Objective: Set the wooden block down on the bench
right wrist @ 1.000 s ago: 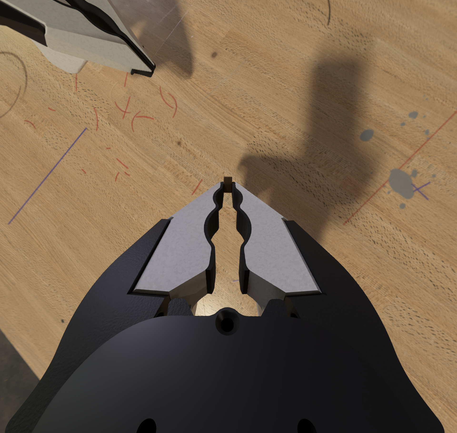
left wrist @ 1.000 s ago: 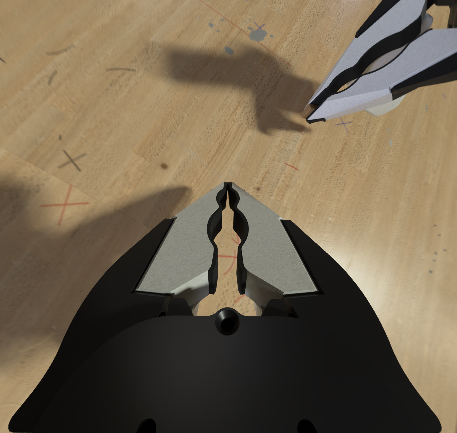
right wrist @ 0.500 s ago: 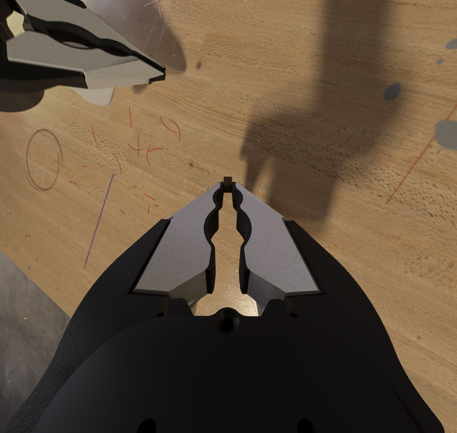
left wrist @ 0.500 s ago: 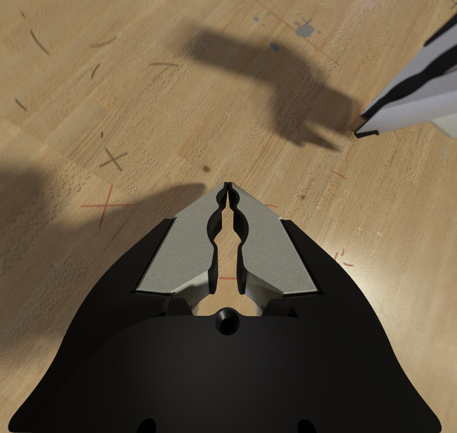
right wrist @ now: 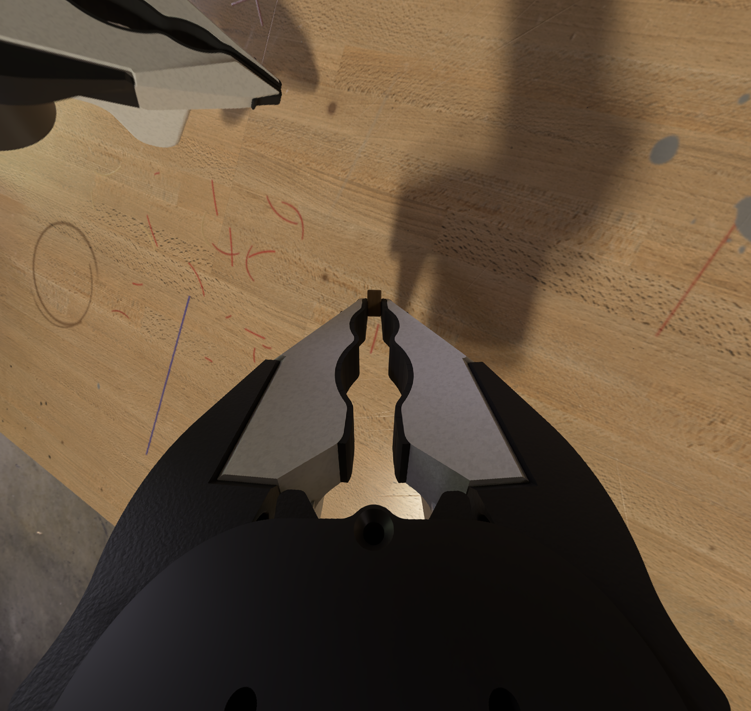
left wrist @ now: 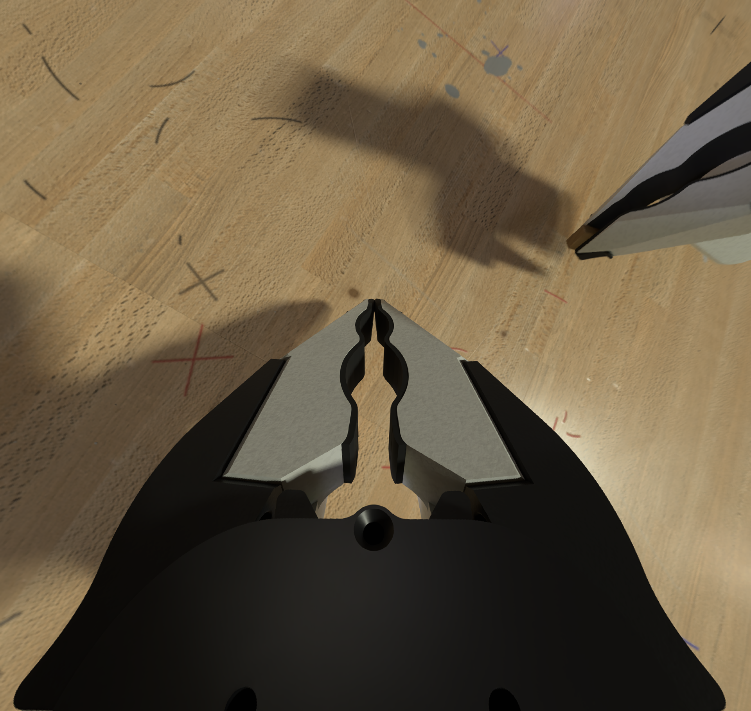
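Pale wood worktop [left wrist: 284,204] fills the left wrist view, marked w/ pencil arcs, red crosses [left wrist: 191,360] and grey paint spots [left wrist: 496,65]. Left claw [left wrist: 373,303] is clenched, tips touching, nothing between them; it hangs above the surface. At the right edge the right claw [left wrist: 585,244] points down at a slant, w/ the wooden block [left wrist: 577,237] protruding from its tip, close to the worktop; contact cannot be confirmed.

Right wrist view: right claw [right wrist: 374,305] is clenched on the wooden block [right wrist: 373,298], a small brown piece pinched at the very tips. Worktop [right wrist: 528,407] lies beyond, w/ its edge and grey floor [right wrist: 36,549] at lower left. Left claw [right wrist: 266,96] sits upper left, well apart.

Procedure, as judged: lower right claw until block seats flat, approx. where its shadow [right wrist: 410,285] converges. Release slowly; the grip is shallow, so a tilted block may tip or skid. Withdraw straight up. Keep left claw clear.
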Motion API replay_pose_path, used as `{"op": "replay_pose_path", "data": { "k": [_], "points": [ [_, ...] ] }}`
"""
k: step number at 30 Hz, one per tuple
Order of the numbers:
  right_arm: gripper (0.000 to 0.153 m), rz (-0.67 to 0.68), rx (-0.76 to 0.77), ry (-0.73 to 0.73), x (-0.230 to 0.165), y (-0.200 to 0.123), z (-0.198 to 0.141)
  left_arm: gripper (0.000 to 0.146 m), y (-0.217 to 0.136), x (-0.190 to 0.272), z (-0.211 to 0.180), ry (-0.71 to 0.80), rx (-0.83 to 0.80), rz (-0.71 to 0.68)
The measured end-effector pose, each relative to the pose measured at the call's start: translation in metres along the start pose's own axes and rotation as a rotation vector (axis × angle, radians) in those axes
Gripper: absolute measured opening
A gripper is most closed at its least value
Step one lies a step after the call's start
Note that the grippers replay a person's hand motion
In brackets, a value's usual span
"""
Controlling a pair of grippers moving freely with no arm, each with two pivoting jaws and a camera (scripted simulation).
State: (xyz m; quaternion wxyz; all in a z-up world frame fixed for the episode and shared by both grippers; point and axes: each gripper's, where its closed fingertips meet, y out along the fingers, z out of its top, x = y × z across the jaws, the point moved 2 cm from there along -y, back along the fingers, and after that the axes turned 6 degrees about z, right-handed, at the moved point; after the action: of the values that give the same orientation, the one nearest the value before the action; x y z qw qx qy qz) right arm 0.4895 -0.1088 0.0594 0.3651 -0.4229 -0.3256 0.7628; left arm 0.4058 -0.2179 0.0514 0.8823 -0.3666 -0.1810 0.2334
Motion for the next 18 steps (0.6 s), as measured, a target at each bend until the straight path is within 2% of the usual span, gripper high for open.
{"op": "replay_pose_path", "data": {
  "k": [9, 18],
  "points": [
    [0.006, -0.049, -0.029, -0.037, -0.0001, 0.0011, -0.0005, 0.000, -0.0088, -0.0059, -0.0017, -0.144, 0.062, -0.112],
    [0.006, -0.071, -0.050, -0.059, 0.0001, 0.0036, -0.0004, 0.000, -0.0062, -0.0032, -0.0058, -0.166, 0.059, -0.144]
  ]
}}
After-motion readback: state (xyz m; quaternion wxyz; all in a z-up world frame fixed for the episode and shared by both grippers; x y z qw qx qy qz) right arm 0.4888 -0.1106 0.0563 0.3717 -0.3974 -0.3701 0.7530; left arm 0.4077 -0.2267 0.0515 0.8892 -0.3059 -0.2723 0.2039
